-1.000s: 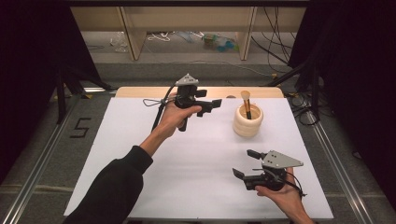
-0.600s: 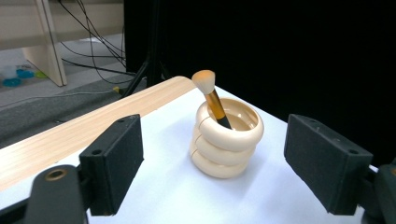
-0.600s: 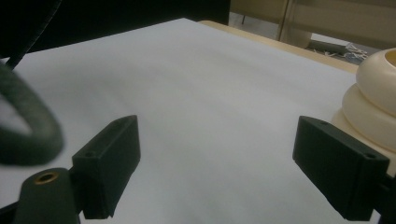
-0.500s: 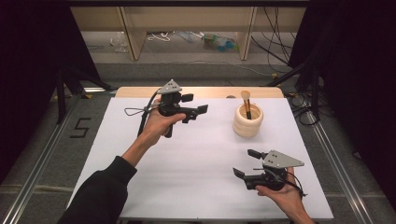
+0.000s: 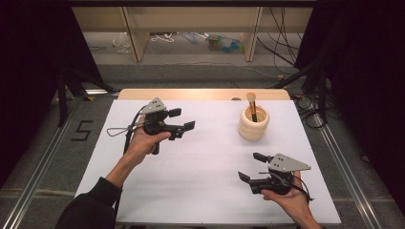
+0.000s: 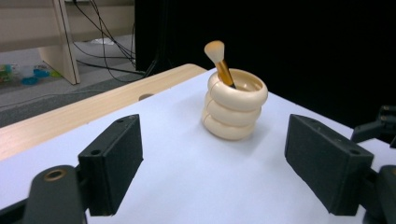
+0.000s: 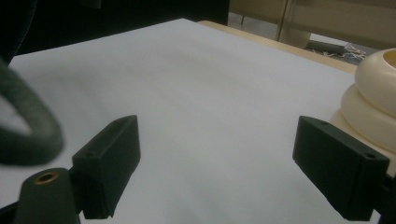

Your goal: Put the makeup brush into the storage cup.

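A white table (image 5: 200, 191) stands before dark curtains and a cabled floor. Right of centre in the high view sits a cream holder (image 5: 253, 125) of three stacked rings, upright, with a gold-handled brush (image 5: 251, 103) leaning inside, bristles up. The left gripper (image 5: 182, 119) is held left of centre, jaws wide, empty. The right gripper (image 5: 252, 166) sits lower right, also wide and empty.

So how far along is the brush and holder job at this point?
Looks done: the makeup brush stands bristles up inside the cream ringed holder on the white table. In hand: nothing; the left hand-held gripper is open and apart from the holder, and the right hand-held gripper is open near the table's front edge. Left: probably nothing but setting the grippers down.
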Demonstrator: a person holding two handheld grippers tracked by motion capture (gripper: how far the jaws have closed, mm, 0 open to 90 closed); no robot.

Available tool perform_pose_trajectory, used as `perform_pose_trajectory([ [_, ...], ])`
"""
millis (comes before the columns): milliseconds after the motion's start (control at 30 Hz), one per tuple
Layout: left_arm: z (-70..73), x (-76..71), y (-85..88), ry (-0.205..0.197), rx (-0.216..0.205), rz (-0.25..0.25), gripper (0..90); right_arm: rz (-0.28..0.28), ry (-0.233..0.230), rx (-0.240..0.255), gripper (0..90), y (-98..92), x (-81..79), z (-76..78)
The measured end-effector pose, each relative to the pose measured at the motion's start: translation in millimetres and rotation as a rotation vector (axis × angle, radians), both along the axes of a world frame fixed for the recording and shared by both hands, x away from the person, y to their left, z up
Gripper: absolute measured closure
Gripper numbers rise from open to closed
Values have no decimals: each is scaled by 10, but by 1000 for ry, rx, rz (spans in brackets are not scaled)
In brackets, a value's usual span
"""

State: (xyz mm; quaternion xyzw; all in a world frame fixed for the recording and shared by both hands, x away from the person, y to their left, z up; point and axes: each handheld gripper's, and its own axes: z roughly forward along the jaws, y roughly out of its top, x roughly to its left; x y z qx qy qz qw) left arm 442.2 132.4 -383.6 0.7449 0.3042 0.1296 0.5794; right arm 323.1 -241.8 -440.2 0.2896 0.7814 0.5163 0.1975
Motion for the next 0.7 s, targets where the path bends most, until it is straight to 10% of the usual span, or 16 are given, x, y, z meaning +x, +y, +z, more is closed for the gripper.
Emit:
perform_pose_trajectory([
  [700, -137, -269, 133, -34, -5, 4, 172, 5, -4, 13, 161, 9, -12, 9],
])
